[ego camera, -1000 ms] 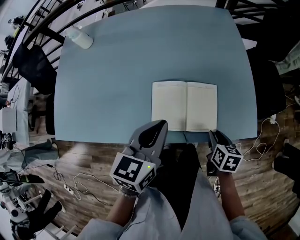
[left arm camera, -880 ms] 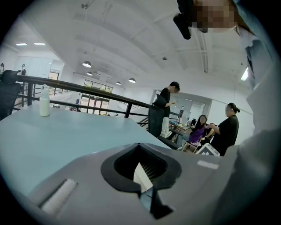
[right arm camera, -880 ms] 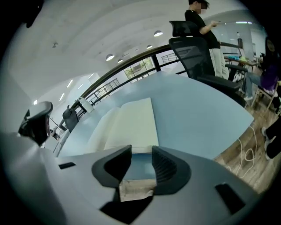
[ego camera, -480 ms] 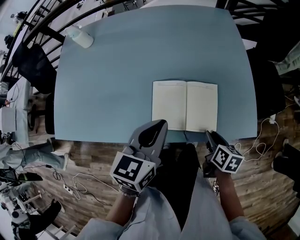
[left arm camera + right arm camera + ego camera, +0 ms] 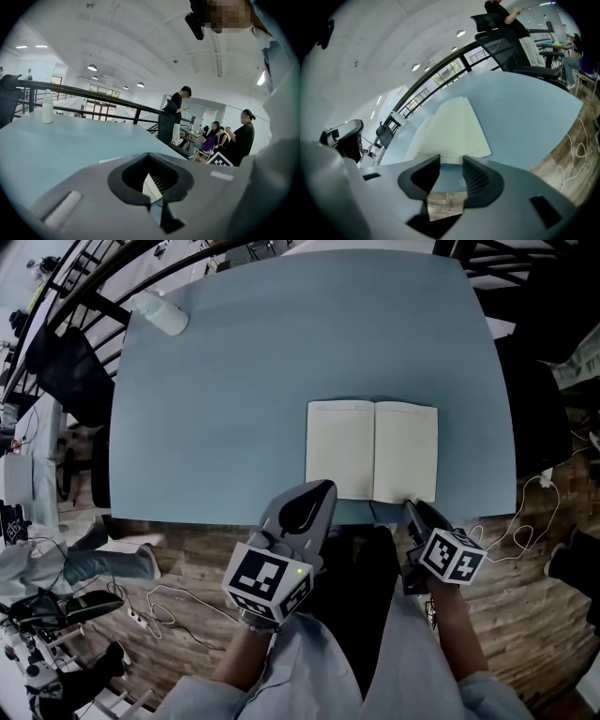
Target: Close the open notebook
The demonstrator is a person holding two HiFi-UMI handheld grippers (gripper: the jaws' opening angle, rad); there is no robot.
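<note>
Left gripper [image 5: 322, 487]: pale grey moulded shell. Right gripper [image 5: 413, 506]: same grey, with black ribbed pads [image 5: 480, 180].
Each carries a marker cube, black squares on white: left cube [image 5: 267, 582], right cube [image 5: 452, 556].
Green light [image 5: 298, 570] on left cube.
Sleeves [image 5: 291, 667] light blue-grey.

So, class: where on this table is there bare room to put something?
Bare: the left stretch of the table between the bottle and the notebook, and the far strip beyond the notebook. Crowded: the near edge, where the left tool and the right tool, its empty jaws just opened, sit by the notebook.
</note>
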